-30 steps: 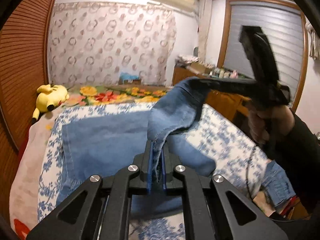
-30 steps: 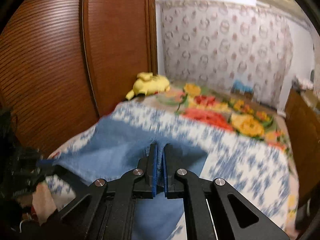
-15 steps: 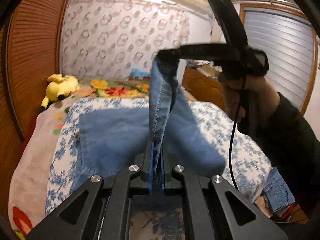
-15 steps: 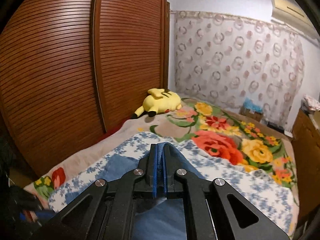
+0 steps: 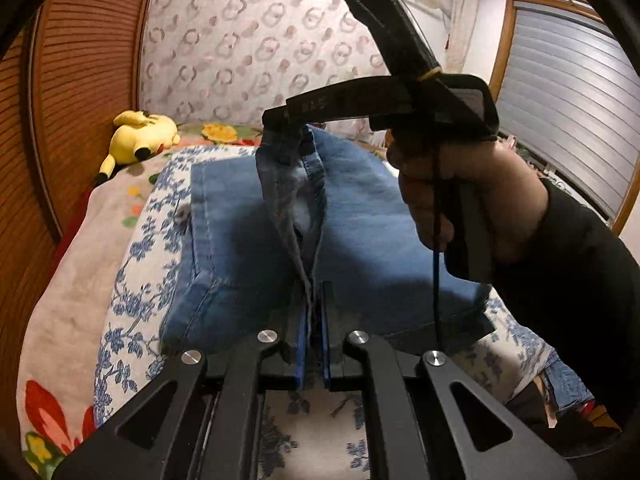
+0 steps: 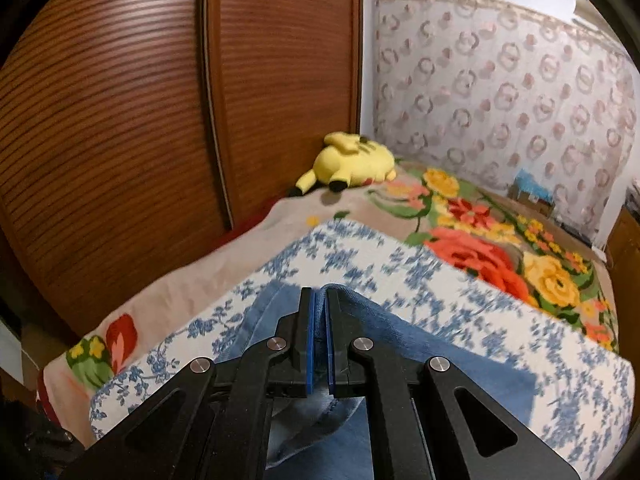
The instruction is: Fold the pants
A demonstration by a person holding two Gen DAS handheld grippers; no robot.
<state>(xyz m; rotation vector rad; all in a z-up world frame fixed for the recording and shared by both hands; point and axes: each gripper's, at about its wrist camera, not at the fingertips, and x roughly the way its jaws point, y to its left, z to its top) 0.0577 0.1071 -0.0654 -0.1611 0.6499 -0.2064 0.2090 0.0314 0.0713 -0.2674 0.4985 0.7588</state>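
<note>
Far left, yellow plush toy point(image 5: 138, 140) by the wooden wardrobe point(image 6: 120, 120), clear of the work. Jeans point(image 5: 240, 232) lie on the blue floral sheet point(image 5: 132, 280), half folded. Left gripper point(image 5: 313, 300) jaws pinch the near denim edge. Right gripper point(image 5: 280, 120) jaws pinch the same edge further along, lifted. Risk: uneven lowering skews the fold; denim may slip from either pinch and bunch.
</note>
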